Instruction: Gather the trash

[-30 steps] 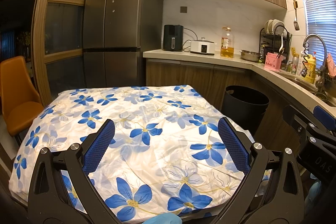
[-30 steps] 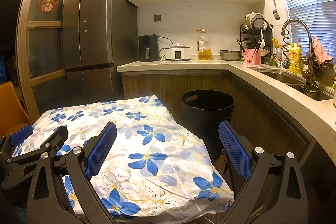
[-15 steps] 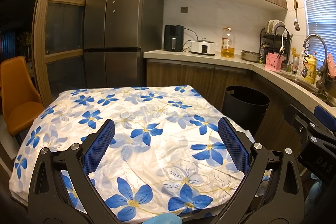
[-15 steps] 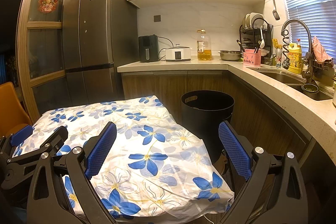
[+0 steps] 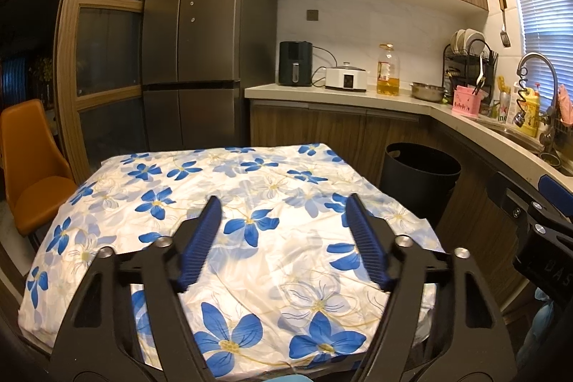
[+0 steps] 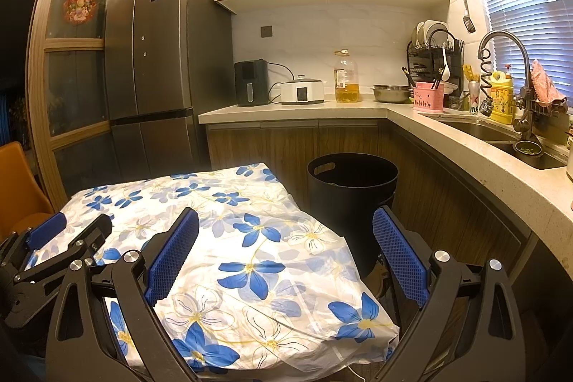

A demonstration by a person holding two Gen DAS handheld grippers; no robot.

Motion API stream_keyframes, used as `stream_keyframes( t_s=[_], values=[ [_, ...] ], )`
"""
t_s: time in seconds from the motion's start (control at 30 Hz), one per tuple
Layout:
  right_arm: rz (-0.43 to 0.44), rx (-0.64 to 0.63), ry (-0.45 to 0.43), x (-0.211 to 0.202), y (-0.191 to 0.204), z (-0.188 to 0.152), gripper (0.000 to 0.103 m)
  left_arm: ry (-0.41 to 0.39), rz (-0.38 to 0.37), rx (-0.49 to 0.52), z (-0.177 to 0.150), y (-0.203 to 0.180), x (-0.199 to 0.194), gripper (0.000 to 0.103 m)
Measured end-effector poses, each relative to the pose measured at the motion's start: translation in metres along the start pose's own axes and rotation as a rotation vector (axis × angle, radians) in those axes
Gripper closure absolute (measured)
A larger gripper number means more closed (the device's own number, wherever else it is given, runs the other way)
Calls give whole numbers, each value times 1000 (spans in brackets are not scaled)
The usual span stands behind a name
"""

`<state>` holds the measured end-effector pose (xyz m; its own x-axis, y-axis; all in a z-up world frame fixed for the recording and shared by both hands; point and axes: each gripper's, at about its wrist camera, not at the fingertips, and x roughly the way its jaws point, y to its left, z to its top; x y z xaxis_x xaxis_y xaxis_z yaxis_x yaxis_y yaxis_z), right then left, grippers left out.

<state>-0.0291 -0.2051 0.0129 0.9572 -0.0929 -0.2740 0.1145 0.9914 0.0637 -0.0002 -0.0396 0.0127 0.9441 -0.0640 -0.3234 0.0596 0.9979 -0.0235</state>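
**No trash in sight; the bin waits beside the table**

No loose piece of trash can be made out in either wrist view. The table [image 5: 229, 188] is covered by a white cloth with blue flowers, and nothing is seen lying on it. The task's one visible thing is the black bin [image 5: 420, 181], which stands on the floor at about 2 o'clock from the left gripper [image 5: 283, 213] and close to 12 o'clock from the right gripper [image 6: 286, 235], just beside the table's far right corner and against the wooden cabinets.

The left gripper's jaws have just been closing; they are seen partly drawn in but apart, with only the cloth behind them and nothing between. The right gripper's jaws are spread wide, likewise empty. Both are held over the near edge of the table.

The bin is judged to be a stiff, light plastic tub, smooth on its wall and so likely to slip under a side pinch. A cut-out handle shows in its rim at 10 o'clock in the right wrist view; the rim there would be the surest place to take hold. The bin's contents cannot be told. The cloth is soft and glossy and would bunch if snagged.
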Motion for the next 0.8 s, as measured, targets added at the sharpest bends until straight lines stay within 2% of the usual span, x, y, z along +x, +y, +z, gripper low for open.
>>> stream_keyframes(
  t_s=[0.1, 0.8],
  values=[
    [-4, 4, 1, 0, 0, 0, 9, -3, 5, -4, 0, 1, 0, 42],
    [-12, 16, 4, 0, 2, -4, 9, 5, 16, 2, -6, -6, 0, 42]
  ],
)
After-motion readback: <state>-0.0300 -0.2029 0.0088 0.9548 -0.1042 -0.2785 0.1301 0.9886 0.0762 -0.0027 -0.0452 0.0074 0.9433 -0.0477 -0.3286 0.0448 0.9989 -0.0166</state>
